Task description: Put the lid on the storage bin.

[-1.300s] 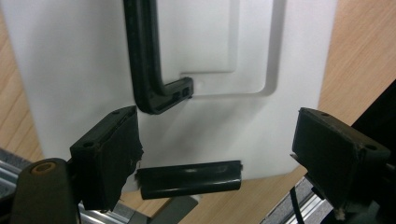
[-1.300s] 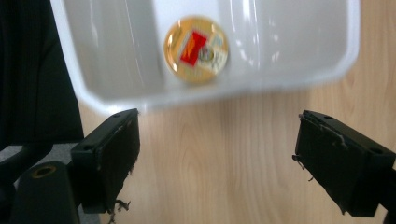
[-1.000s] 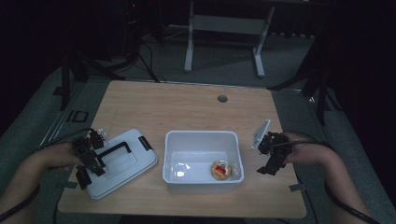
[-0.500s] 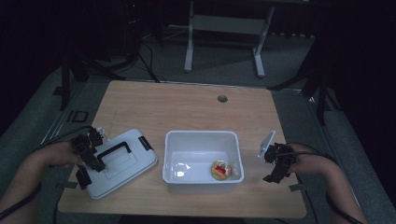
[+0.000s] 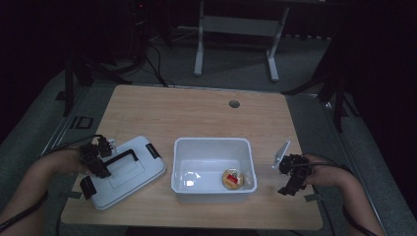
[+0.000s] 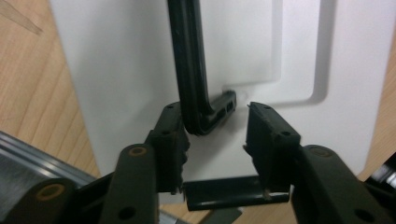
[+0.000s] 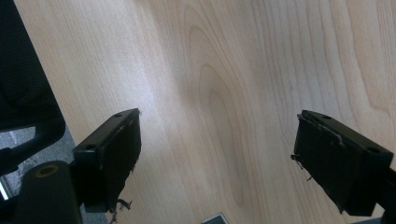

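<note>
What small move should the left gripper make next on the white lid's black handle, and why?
Probably finish closing. The left gripper, whose jaws have just been closing, straddles the corner of the black handle on the flat white plastic lid, but one pad stands off it.

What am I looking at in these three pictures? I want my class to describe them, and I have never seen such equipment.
A person sits at a wooden table with a hand-held tool in each hand; each tool ends in two black fingers that pinch.

The wide picture is taken from above. The other two come from cameras riding on the tools, looking along the fingers.

On the table stand a white tub with a small round red and yellow thing inside, and beside it a white lid with a black handle.

The left gripper has just been closing its fingers around a corner of that handle; a gap remains on one side, so the grip is not firm yet. The right gripper is open above bare wood, holding nothing.
</note>
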{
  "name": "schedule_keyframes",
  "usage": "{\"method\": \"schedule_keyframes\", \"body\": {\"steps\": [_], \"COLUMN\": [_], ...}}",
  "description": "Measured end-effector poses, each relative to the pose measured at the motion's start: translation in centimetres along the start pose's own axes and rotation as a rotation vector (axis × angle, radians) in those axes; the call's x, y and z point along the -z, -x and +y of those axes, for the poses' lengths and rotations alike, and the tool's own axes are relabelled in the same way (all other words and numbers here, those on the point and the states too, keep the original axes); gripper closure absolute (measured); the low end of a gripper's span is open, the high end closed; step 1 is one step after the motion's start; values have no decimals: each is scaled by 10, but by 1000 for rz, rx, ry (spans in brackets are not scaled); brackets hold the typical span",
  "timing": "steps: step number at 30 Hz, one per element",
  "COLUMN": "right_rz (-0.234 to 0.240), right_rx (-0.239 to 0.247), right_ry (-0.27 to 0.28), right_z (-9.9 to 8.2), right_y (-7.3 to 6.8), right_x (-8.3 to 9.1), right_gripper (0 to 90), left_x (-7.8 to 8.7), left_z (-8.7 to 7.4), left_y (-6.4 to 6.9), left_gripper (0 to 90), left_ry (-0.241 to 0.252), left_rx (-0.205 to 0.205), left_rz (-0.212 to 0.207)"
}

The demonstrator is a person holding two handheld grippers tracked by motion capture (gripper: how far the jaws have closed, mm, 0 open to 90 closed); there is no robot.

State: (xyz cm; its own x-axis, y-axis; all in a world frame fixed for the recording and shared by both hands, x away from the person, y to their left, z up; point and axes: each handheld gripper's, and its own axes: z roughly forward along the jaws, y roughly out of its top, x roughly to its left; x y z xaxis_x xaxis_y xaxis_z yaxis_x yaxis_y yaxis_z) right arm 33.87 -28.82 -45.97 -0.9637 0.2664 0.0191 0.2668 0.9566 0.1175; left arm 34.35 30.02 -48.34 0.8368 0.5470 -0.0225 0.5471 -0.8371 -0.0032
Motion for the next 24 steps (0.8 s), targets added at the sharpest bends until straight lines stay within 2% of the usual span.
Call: {"method": "schedule_keyframes", "body": {"steps": [1,3,8,11,13,14,16,20,24], "right_rz": [3,3,7,11,14,15,18,15,19], "right_rx": [2,2,-6,-7,-8,-5,-10,-12,-12], "right_ry": [3,3,-10,-9,-13,-13,-18,-42,-26], "right_z": [0,0,-1,-2,-2,-3,-3,-3,-3], "right_y": [0,0,0,0,0,0,0,1,1], "right_x": [0,-1,-4,-6,-8,-8,-10,-12,-12], "right_gripper": [148,148,148,148,148,148,148,149,151], "left_x": [-2,-3,-4,-9,-8,-9,-9,-9,-7], "left_z": [2,4,8,10,10,10,10,10,9], "left_y": [1,2,2,1,0,-1,-2,-3,-3], "left_gripper": [594,610,670,723,757,793,808,829,832], "left_ry": [-24,-26,-19,-43,-36,-29,-21,-13,6], "left_rx": [4,1,29,29,31,53,66,90,96], "left_rz": [0,9,-3,-23,-23,-53,-72,-82,-71]}}
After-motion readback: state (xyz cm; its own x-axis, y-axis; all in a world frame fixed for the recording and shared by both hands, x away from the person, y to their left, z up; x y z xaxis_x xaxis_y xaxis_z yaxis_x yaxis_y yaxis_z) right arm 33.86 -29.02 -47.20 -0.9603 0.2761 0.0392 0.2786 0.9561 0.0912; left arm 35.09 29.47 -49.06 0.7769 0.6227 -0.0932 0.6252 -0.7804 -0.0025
